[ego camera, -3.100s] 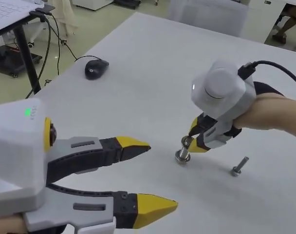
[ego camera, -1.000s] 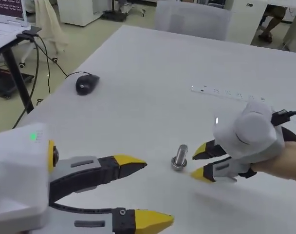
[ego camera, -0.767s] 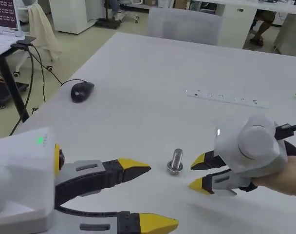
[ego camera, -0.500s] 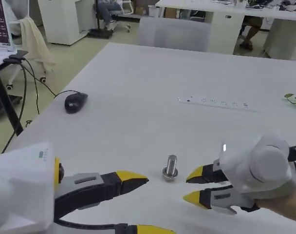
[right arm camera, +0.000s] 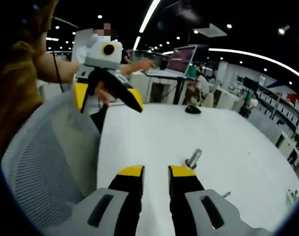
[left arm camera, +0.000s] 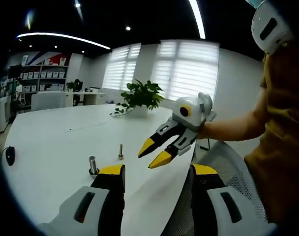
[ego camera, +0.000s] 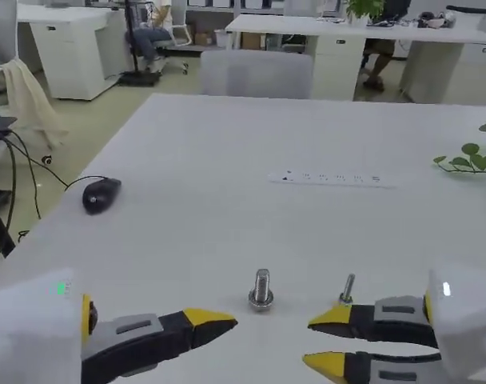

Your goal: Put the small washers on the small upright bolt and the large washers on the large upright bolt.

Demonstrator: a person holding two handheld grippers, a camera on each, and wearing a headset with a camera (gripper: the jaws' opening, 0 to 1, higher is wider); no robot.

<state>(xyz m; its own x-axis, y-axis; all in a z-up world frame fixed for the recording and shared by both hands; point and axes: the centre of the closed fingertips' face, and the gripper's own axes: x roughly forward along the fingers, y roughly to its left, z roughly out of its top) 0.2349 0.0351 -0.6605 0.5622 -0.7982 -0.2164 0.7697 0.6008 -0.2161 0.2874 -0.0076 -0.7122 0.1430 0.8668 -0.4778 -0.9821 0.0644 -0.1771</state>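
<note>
The large bolt (ego camera: 261,288) stands upright on the white table (ego camera: 227,152), with washers stacked round its base. To its right stands the thin small bolt (ego camera: 347,288). My right gripper (ego camera: 321,342) hovers open just in front of the small bolt, touching neither bolt, nothing between its fingers. One yellow-tipped finger (ego camera: 199,323) of my left gripper reaches in from the lower left, short of the large bolt. In its own view the left gripper (left arm camera: 158,172) stands wide open, with the large bolt (left arm camera: 93,165) and small bolt (left arm camera: 121,151) ahead. The right gripper (right arm camera: 156,172) shows a narrow gap.
A white power strip (ego camera: 331,178) lies across the table's middle, a black mouse (ego camera: 101,194) near the left edge. Plant leaves (ego camera: 467,156) reach in at the right. A grey chair (ego camera: 255,74) stands at the far edge. The near table edge lies just below both grippers.
The right gripper has left the large bolt and drawn back to the near right, jaws open. The head camera has tilted up. The left gripper sits lower in view.
</note>
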